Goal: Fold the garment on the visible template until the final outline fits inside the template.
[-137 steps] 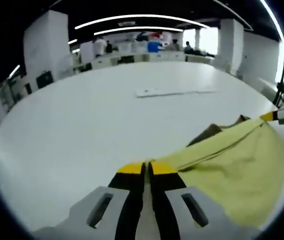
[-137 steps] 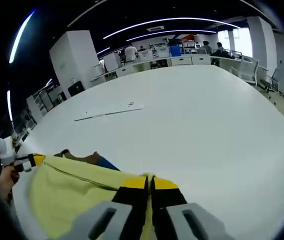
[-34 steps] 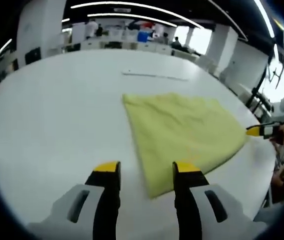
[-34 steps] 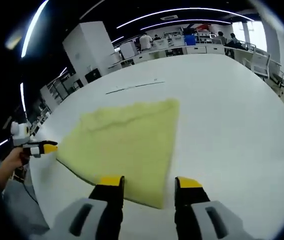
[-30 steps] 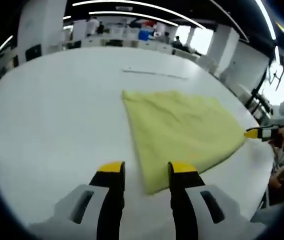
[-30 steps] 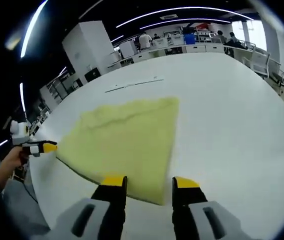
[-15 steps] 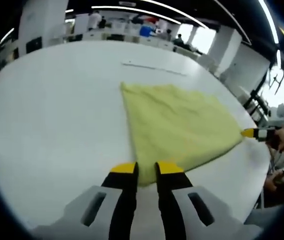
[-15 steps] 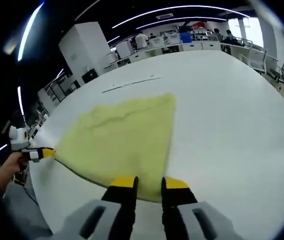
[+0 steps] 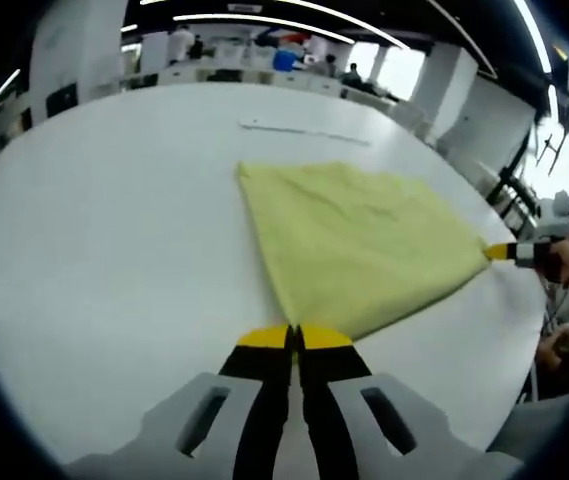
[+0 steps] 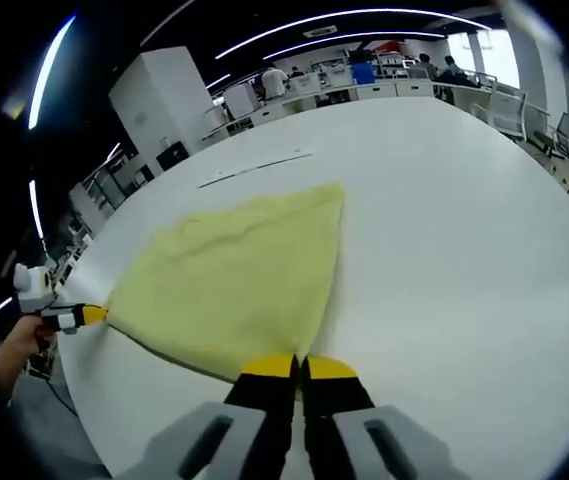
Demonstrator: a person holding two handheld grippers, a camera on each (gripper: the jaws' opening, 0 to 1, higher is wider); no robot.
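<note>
A yellow garment lies flat on the white table, folded to a rough triangle. My left gripper is shut on its near corner in the left gripper view. My right gripper, held by a hand, touches the garment's right corner there. In the right gripper view, my right gripper is shut on the near corner of the garment. My left gripper comes in from the left, its yellow tip at the garment's left corner.
A thin pale strip lies on the table beyond the garment, also seen as a strip in the right gripper view. White pillars, desks and people stand far behind. The table edge runs close on the right.
Over the last second both grippers went from open to shut on the garment's near corners. Earlier the garment was held up off the table; now it lies flat.
</note>
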